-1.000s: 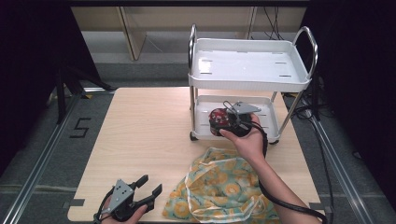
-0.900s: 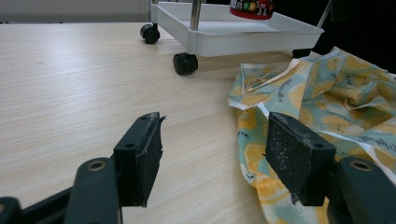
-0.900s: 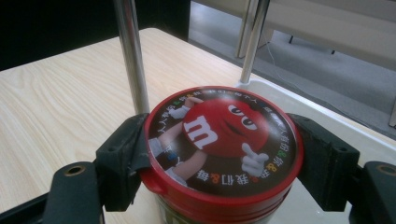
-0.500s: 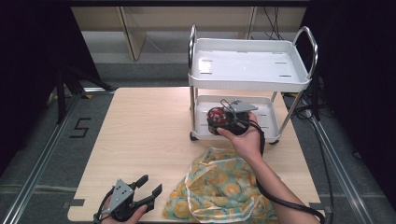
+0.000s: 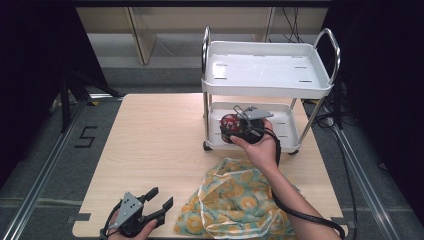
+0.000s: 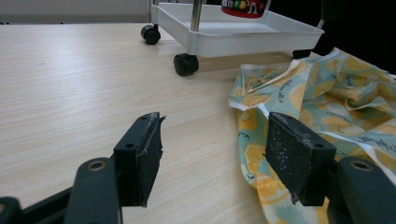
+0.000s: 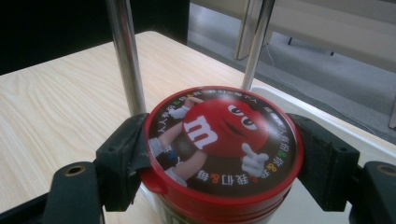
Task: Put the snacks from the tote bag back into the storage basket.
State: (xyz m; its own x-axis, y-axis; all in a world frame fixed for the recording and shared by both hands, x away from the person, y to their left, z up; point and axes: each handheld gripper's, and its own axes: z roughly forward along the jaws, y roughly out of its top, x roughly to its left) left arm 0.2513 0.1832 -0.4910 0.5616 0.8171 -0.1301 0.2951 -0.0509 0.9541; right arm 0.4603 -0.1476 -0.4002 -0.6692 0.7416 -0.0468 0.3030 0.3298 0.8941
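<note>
A round candy tub with a red lid (image 7: 222, 144) sits clamped between the jaws of my right gripper (image 5: 232, 126). In the high view the candy tub (image 5: 229, 123) hangs over the front left part of the white cart's lower tray (image 5: 280, 131). The tub's bottom (image 6: 245, 8) peeks in at the top of the left gripper view, above that lower tray (image 6: 243, 39). My left gripper (image 5: 159, 201) rests open near the table's front edge, nothing between its jaws. A yellow and teal patterned cloth (image 5: 235, 202) lies crumpled just right of it, and that cloth (image 6: 327, 102) reaches under the right jaw.
The two-tier white cart (image 5: 267, 70) stands at the table's back right on black casters (image 6: 186, 64), with chrome posts (image 7: 125, 56) close beside the tub. The wooden table (image 5: 150, 140) stretches bare to the left. A black cable (image 5: 300, 215) trails along the person's right forearm.
My right gripper with the tub has shifted slightly deeper toward the cart's lower tray. The left gripper has stayed where it was.
</note>
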